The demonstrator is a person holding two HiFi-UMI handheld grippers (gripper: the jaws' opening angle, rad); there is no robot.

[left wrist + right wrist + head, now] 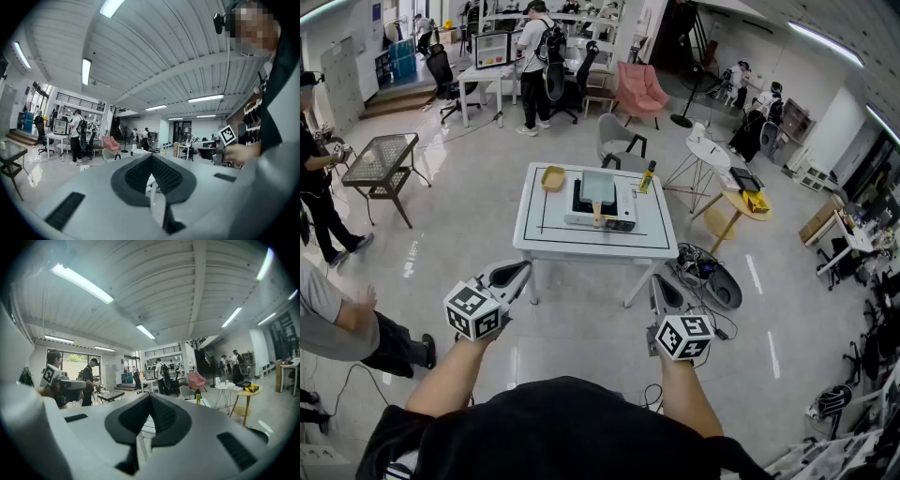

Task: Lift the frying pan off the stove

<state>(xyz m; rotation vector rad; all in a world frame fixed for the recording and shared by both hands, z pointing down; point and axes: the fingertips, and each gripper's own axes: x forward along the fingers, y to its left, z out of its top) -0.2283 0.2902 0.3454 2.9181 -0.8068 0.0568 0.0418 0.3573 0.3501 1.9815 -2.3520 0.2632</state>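
Note:
A square pale-green frying pan (598,187) with a wooden handle (597,219) sits on a white portable stove (614,211), on a white table (546,225) some way ahead in the head view. Both grippers hang well short of the table, above the floor. My left gripper (517,273) is shut with nothing in it, as the left gripper view confirms (152,158). My right gripper (659,287) is shut and empty too, its dark pads meeting in the right gripper view (150,397).
A yellow dish (553,177) and a small bottle (647,177) stand on the table. A grey chair (619,141) is behind it, two small round tables (722,173) at the right, cables (703,267) on the floor. A person (342,323) stands close at my left.

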